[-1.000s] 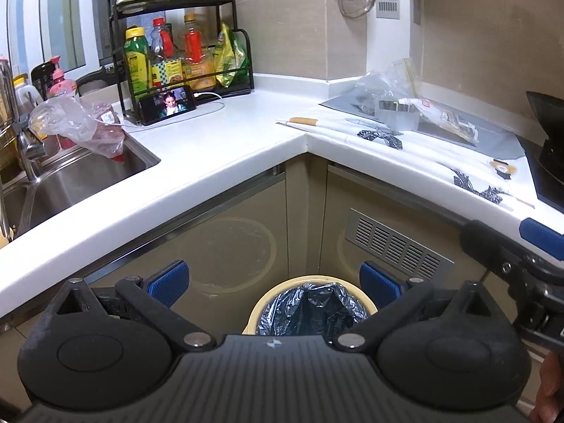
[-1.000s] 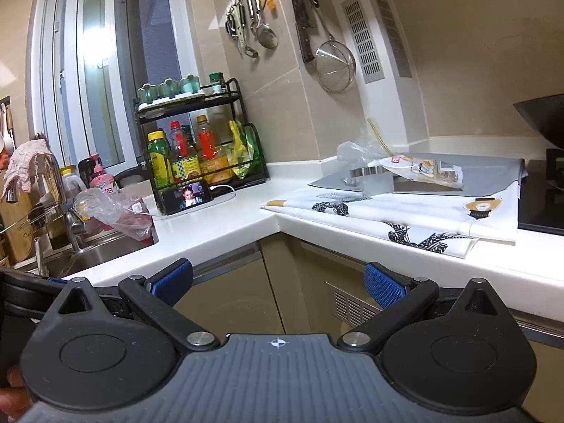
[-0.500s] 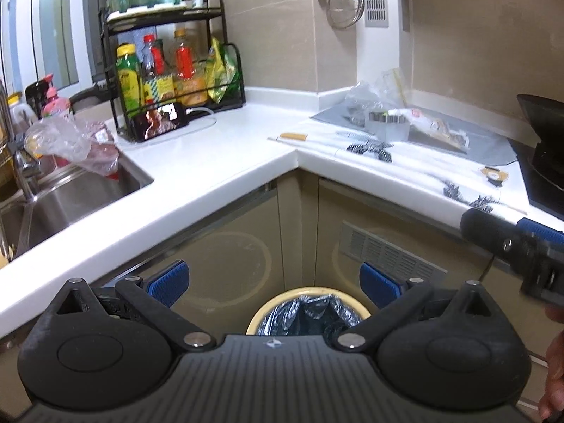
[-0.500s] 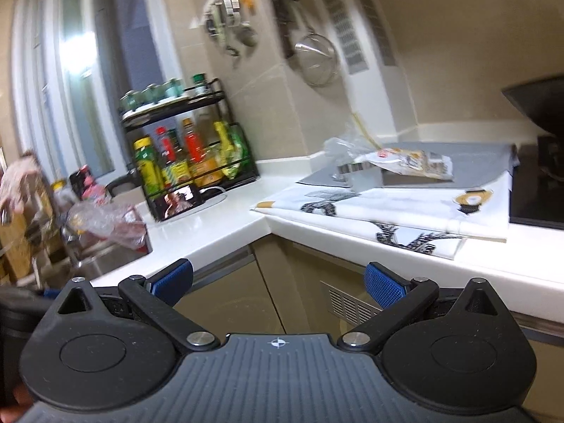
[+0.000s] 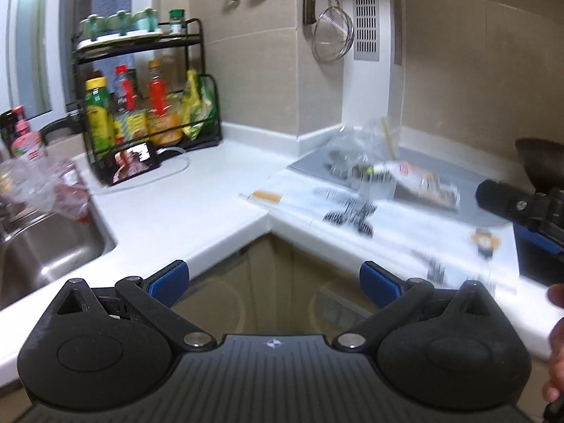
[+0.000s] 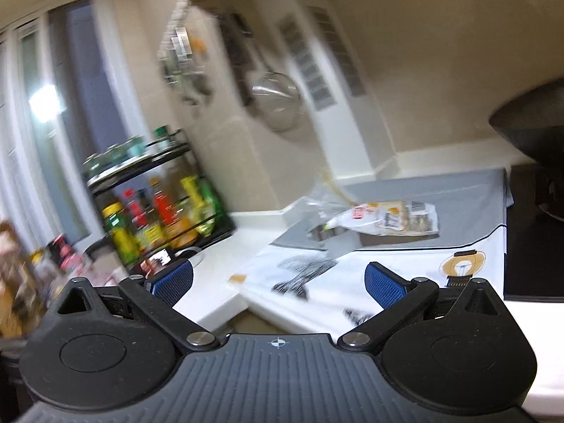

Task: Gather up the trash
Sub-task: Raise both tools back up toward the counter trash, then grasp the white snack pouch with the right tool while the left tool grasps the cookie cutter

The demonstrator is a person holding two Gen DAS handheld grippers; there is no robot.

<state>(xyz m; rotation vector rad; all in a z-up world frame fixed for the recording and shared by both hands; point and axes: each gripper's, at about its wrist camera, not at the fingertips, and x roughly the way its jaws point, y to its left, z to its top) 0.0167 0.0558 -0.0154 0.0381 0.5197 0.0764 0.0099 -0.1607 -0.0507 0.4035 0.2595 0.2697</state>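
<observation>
Both tools, the left tool (image 5: 274, 280) and the right tool (image 6: 278, 282), are held wide and empty, and a missed or crushed grasp is judged possible since the snack wrapper (image 6: 387, 222) lying ahead on the table (image 6: 211, 268) is approached amid heavy blur.

countertop (image 5: 197, 211): smooth glossy white | sink (image 5: 46, 253): brushed metal | strainer (image 5: 333, 37): wire mesh metal | rack (image 5: 208, 105): black metal wire | snack wrapper (image 6: 387, 222): shiny crinkled plastic | mat (image 6: 440, 197): matt grey | gripper pads (image 6: 172, 282): ribbed blue
</observation>
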